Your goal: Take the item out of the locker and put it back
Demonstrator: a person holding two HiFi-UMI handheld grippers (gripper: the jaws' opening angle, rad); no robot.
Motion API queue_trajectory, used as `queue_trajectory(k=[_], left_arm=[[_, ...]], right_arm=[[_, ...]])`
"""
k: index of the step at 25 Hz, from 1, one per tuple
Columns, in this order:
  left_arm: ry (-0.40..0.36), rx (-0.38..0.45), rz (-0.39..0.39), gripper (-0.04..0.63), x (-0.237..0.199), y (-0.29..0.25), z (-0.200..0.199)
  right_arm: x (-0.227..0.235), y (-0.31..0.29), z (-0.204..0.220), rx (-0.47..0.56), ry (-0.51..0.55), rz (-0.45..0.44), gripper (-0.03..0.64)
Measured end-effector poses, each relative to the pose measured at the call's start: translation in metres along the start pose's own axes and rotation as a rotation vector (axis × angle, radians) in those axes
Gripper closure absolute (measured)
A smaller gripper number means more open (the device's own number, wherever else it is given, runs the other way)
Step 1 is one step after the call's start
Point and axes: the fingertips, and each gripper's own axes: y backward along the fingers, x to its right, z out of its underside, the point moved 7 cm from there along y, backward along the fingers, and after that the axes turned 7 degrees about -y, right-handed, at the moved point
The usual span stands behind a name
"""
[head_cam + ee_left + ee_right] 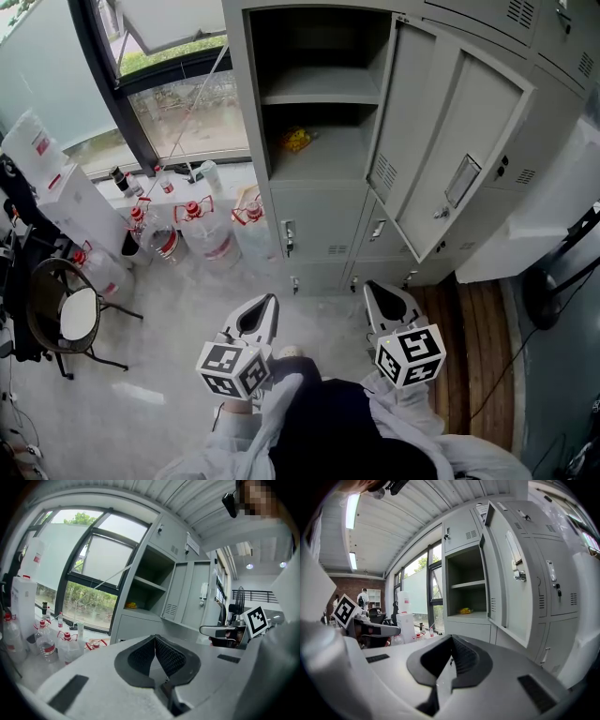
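A grey locker (309, 197) stands ahead with its upper door (450, 141) swung open to the right. On its lower shelf lies a small yellow item (297, 140), which also shows as a yellow item (131, 605) in the left gripper view and a yellow item (464, 611) in the right gripper view. My left gripper (270, 300) and my right gripper (371, 289) hover side by side in front of the locker's base, well short of the shelf. Both are shut with nothing between the pads.
Several clear plastic bottles with red caps (202, 230) stand on the floor left of the locker, below a window (178, 103). A black chair (66, 314) is at the far left. Closed locker doors (309, 234) lie below the open compartment. A white box (539, 216) sits at right.
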Motion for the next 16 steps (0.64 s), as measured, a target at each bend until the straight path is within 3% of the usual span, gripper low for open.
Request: queue_trajectory(k=[16], left_arm=[[-0.004, -0.009, 0.003, 0.588, 0.0074, 0.0019, 0.0021]], right_arm=[[-0.0011, 0.0017, 0.0040, -0.010, -0.004, -0.013, 0.618]])
